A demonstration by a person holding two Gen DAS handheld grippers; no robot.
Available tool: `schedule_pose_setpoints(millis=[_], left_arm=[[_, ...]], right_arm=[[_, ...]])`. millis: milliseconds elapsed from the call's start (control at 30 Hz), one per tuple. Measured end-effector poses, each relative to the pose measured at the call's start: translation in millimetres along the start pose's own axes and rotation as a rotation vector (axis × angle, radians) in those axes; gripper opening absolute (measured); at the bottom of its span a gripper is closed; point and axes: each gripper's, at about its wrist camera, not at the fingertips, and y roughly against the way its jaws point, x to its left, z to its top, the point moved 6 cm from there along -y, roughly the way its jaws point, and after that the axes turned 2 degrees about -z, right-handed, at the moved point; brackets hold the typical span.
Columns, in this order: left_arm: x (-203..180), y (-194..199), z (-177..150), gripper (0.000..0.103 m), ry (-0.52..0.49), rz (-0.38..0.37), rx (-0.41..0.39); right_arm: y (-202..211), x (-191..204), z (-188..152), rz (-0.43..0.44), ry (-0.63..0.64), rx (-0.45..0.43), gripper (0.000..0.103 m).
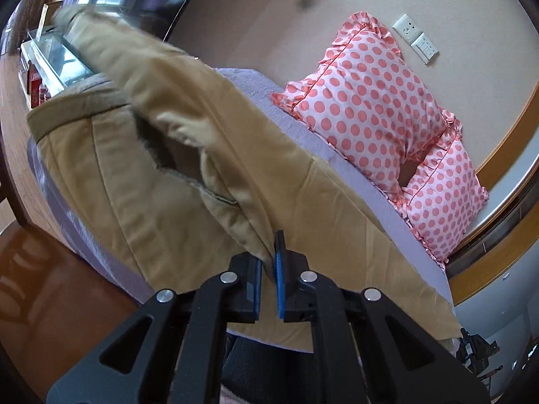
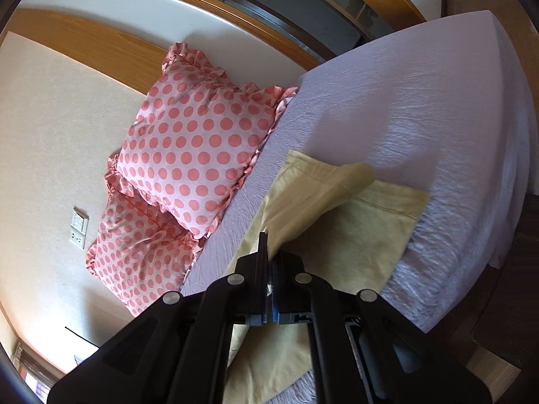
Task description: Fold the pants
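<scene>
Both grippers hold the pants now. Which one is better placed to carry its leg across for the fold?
Probably the right gripper: it is shut on a pants leg already lifted and curled over the flat leg. The left gripper pinches only an edge near the bed side.

We lose the far end of the pants (image 1: 77, 30) to blur in the left wrist view. The lower pillow (image 1: 444, 208) sits half behind the upper pillow (image 1: 363, 101). In the right wrist view the tongs (image 2: 267, 269) hide their pinched fold of cloth.
</scene>
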Motion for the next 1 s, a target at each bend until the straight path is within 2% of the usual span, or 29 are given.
schedule_pose_setpoints(millis=[267, 400, 433, 500, 533, 567, 667, 733, 800, 900, 933, 1000], left_arm=[[15.1, 4.7, -15.0, 0.007, 0.015, -0.016, -0.003], [21.7, 3.6, -21.0, 0.009, 0.02, -0.035, 0.013], [23.3, 3.1, -22.7, 0.011, 0.022, -0.038, 0.017], [28.0, 3.7, -27.8, 0.013, 0.027, -0.06, 0.024], [30.1, 4.4, -30.0, 0.019, 0.031, -0.071, 0.025], [32.4, 6.1, -31.7, 0.03, 0.034, -0.08, 0.02], [38.9, 15.4, -34.9, 0.044, 0.051, -0.116, -0.018], [44.1, 21.2, -36.4, 0.046, 0.067, -0.138, -0.038], [49.1, 25.8, -38.2, 0.049, 0.08, -0.156, -0.052], [58.4, 28.3, -42.2, 0.052, 0.11, -0.182, -0.06], [60.8, 27.9, -43.4, 0.052, 0.124, -0.196, -0.059], [64.5, 27.3, -45.5, 0.053, 0.143, -0.221, -0.06]], right_arm=[[6.9, -15.3, -8.7, -0.049, -0.012, 0.009, 0.002], [9.2, -20.7, -13.1, -0.118, 0.004, 0.02, 0.003], [13.3, -19.8, -13.2, -0.137, 0.014, 0.008, 0.007], [22.2, -18.0, -10.2, -0.185, 0.041, -0.029, 0.028], [27.1, -18.3, -7.7, -0.205, 0.05, -0.057, 0.054], [30.2, -19.0, -4.9, -0.218, 0.056, -0.08, 0.064], [27.5, -25.2, -2.1, -0.243, 0.051, -0.079, 0.062], [25.0, -25.7, -3.4, -0.256, 0.063, -0.087, 0.061], [20.8, -23.1, -7.1, -0.254, 0.077, -0.072, 0.053], [9.8, -19.5, -17.3, -0.218, 0.085, -0.033, 0.029], [4.5, -19.1, -20.1, -0.201, 0.088, -0.019, 0.012], [-3.3, -15.5, -20.6, -0.182, 0.127, -0.029, 0.007]])
